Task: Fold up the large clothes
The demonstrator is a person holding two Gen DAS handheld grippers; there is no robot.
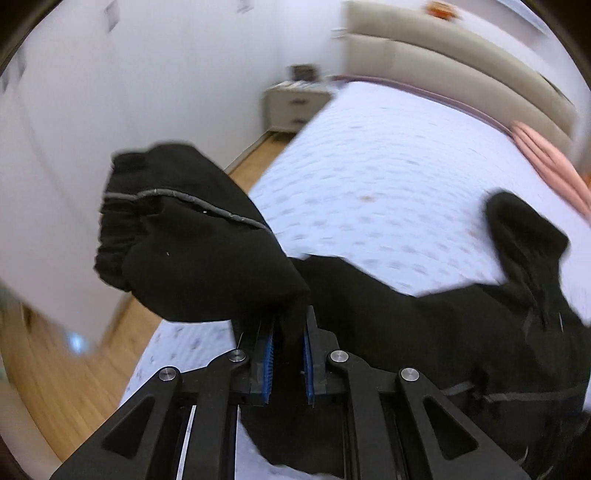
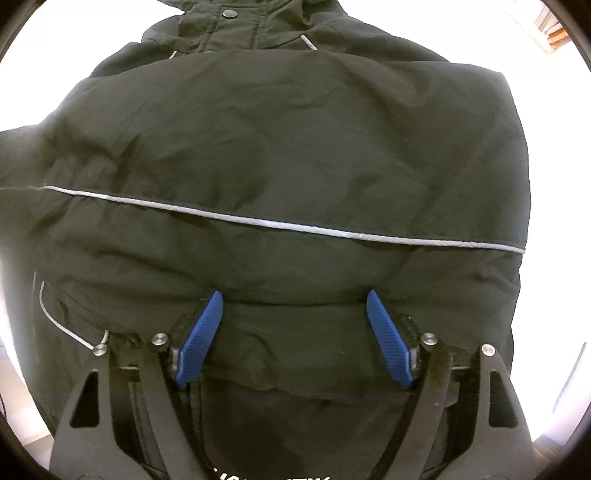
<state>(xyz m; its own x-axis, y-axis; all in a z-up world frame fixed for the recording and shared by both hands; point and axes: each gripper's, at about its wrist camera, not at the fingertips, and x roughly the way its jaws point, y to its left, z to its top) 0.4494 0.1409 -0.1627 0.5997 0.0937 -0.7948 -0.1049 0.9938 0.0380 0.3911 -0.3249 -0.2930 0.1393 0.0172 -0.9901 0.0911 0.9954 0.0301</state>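
One sleeve (image 1: pixel 199 236) of the black jacket (image 2: pixel 280 155) hangs pinched in my left gripper (image 1: pixel 288 332), left of the bed (image 1: pixel 388 177); my right gripper (image 2: pixel 295 314) gapes over the jacket's body.

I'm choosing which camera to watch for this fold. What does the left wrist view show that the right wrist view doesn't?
Only the left wrist view: the left gripper shut on a fold of the black jacket, the sleeve lifted, the bed, a nightstand, the headboard and the wood floor.
Only the right wrist view: the right gripper open, pointing down at the jacket's body, plus a snap button near the collar.
Both: the same black jacket with its grey reflective piping.
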